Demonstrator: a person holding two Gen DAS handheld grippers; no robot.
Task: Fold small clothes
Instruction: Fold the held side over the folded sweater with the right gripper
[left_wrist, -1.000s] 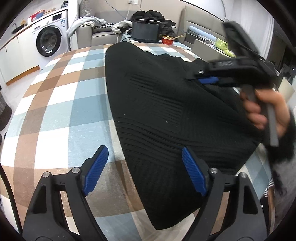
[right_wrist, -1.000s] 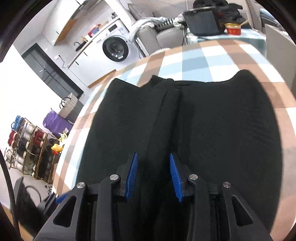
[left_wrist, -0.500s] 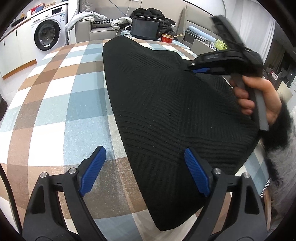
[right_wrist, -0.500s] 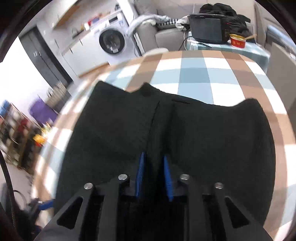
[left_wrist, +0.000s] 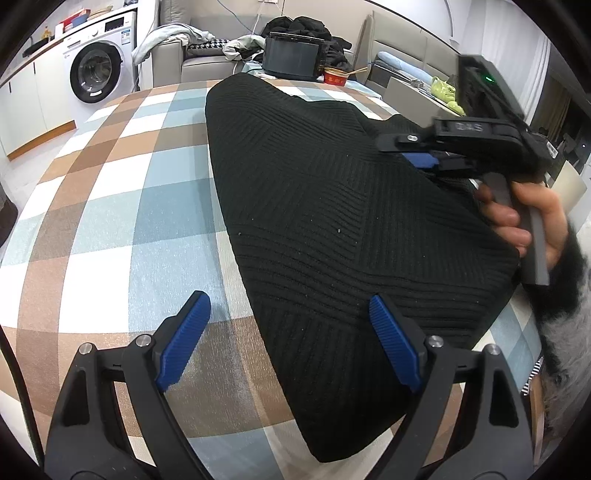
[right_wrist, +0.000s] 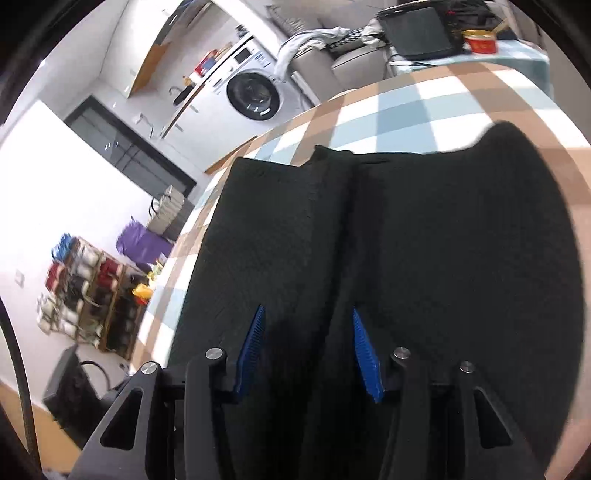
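- Nearest, the left hand-held gripper (left_wrist: 288, 332) has its two blue-padded fingers (left_wrist: 183, 341) spread wide apart, with nothing clamped; its left pad sits over bare checked cloth and its right pad over the near edge of the black garment.
- Farther right, the right hand-held gripper (right_wrist: 306, 347) has its jaws opening; a raised ridge of the black fabric runs up between the blue pads (right_wrist: 364, 356), and the pads do not look to be pressing on it.
- Seen from the left wrist camera, a person's hand (left_wrist: 524, 221) in a fuzzy dark sleeve (left_wrist: 561, 288) grips that right tool's handle, above the garment's right side.
- Lying flat on the worktop (left_wrist: 110, 184), which carries a brown, blue and white checked cloth, the black knitted garment (left_wrist: 332, 206) is ribbed and tapers toward the near edge.
- Beyond the worktop's far end stands a dark box-shaped item (left_wrist: 293, 59), and just beside it a red bowl (left_wrist: 336, 76) with a stick resting in it; its contents cannot be made out.
- At the far left a white washing machine (left_wrist: 96, 72) stands with its round door shut.
- From the right wrist view, a rack (right_wrist: 92, 291) crowded with shoes stands on the floor at left, blurred.
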